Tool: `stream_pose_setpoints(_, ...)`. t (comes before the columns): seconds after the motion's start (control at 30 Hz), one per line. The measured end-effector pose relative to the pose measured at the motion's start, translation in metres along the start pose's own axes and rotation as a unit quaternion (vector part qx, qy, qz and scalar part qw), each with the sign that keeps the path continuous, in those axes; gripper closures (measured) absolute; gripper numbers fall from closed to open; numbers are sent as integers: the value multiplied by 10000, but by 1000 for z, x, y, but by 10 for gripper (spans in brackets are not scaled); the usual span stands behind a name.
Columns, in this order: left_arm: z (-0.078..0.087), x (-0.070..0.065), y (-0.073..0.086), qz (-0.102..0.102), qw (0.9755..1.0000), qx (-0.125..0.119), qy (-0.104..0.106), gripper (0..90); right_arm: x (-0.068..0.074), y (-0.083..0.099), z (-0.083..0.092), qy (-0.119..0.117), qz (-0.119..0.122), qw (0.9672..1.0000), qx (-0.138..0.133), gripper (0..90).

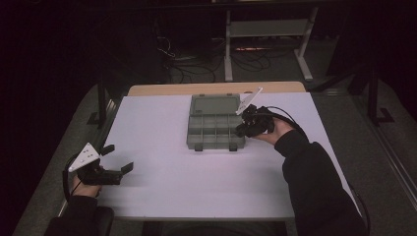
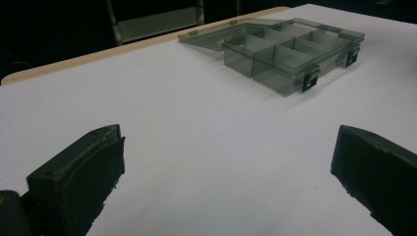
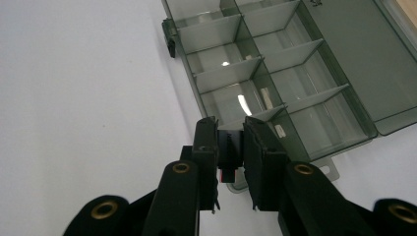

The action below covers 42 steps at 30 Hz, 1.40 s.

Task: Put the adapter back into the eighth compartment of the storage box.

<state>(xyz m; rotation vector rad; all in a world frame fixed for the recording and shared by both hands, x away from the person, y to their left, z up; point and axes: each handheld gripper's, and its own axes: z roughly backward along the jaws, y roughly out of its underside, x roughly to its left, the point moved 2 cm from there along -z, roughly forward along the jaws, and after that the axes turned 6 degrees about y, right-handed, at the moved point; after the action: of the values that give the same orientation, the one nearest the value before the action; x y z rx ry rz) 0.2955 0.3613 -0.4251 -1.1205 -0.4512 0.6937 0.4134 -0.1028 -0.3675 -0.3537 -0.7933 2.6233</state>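
A smoky clear compartment box (image 1: 215, 129) lies open at the back middle of the white table, its lid (image 1: 215, 104) folded flat behind it. My right gripper (image 1: 244, 129) hovers at the box's front right corner, shut on a small black part with a red bit (image 3: 229, 153). In the right gripper view, that gripper (image 3: 230, 129) points over the nearest compartment of the box (image 3: 231, 73). My left gripper (image 1: 119, 157) rests near the table's front left, open and holding nothing. In the left gripper view its jaws (image 2: 227, 135) stand wide apart, with the box (image 2: 290, 54) farther off.
The white sheet (image 1: 196, 172) covers the table, and a wooden edge (image 1: 162, 89) shows at the back. Beyond the table a metal frame (image 1: 268, 29) and loose cables (image 1: 196, 64) lie on the dark floor. The box's dividers (image 3: 223, 73) split it into several compartments.
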Motion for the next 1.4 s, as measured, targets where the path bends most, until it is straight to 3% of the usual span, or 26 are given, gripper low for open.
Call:
stream_pose_setpoints(0.4,0,0,0,-5,10000,-8,3,0,-10,-1,-12,179,-24,9998,-40,746)
stream_pose_setpoints(1.0,0,0,0,-4,10000,-7,8,0,-22,2,-29,214,-188,9996,51,746)
stream_pose_setpoints(1.4,0,1,0,3,10000,-15,16,0,-23,1,-43,169,-161,9996,134,746)
